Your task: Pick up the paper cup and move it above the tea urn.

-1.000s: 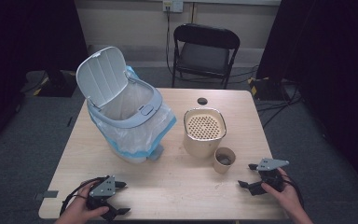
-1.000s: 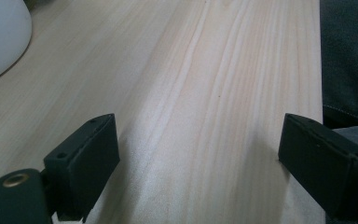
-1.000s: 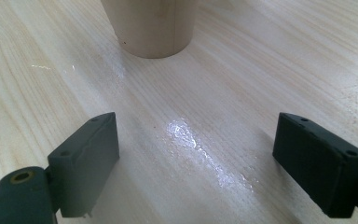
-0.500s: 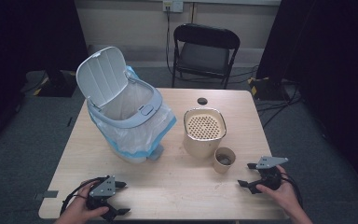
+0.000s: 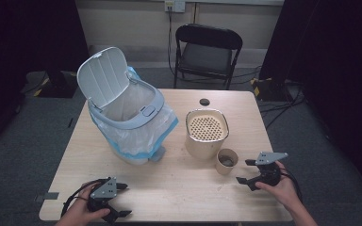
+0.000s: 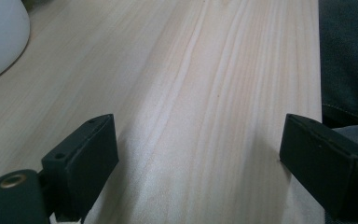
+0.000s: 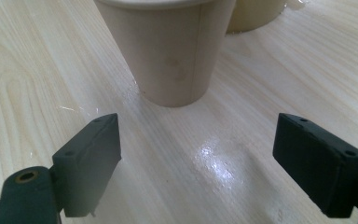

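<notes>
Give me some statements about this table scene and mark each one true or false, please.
1. The bin has its lid closed. False: the lid stands open.
2. The cup stands upright beside the jar. True.
3. The right claw grips the cup. False: its jaws are open and the cup stands apart in front of them, as the right gripper view shows.
4. The left claw is open over bare table, with nothing between its jaws. True.
5. A chair stands beyond the far edge of the table. True.
</notes>
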`<state>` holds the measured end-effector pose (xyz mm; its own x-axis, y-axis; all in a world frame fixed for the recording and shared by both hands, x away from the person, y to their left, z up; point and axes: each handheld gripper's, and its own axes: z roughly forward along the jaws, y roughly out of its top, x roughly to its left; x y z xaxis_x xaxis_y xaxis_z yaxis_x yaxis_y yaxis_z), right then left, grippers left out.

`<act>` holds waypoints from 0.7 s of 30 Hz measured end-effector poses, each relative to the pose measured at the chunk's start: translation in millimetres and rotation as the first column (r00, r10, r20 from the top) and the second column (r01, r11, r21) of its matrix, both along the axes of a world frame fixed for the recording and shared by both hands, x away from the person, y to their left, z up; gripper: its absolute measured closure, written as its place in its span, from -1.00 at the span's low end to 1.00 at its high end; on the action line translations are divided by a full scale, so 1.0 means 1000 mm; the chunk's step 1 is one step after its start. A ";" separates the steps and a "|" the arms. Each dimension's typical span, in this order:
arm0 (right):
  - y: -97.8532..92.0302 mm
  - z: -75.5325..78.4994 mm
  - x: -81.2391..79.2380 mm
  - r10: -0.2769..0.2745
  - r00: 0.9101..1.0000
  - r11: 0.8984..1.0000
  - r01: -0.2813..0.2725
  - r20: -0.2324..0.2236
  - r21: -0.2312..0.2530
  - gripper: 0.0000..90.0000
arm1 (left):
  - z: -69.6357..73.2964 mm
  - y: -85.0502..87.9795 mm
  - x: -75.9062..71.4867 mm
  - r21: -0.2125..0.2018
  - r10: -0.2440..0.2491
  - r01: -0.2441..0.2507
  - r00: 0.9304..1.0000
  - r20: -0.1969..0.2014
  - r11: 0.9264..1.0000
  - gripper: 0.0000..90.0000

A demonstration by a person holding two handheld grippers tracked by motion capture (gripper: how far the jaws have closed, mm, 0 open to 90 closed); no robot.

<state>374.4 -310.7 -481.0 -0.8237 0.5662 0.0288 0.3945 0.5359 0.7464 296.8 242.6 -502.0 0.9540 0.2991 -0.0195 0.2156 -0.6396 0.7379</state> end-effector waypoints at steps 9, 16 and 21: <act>0.008 0.003 0.004 0.021 1.000 1.000 -0.021 0.000 0.014 -0.67 | 0.000 0.000 0.000 -0.002 0.001 -0.001 1.000 0.001 1.000 -0.76; 0.015 0.004 0.005 0.035 0.999 0.999 -0.035 -0.002 0.027 -0.67 | 0.000 0.000 0.000 -0.001 0.003 -0.003 1.000 -0.002 1.000 -0.76; 0.019 0.005 0.005 0.048 0.999 0.999 -0.048 0.002 0.025 -0.67 | 0.000 0.000 0.000 -0.001 0.003 -0.003 1.000 -0.001 1.000 -0.76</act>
<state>378.9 -291.6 -475.6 -0.8501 0.5251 0.0408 0.3674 0.5357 0.7603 296.5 242.5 -502.0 0.9532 0.3016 -0.0211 0.2183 -0.6382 0.7382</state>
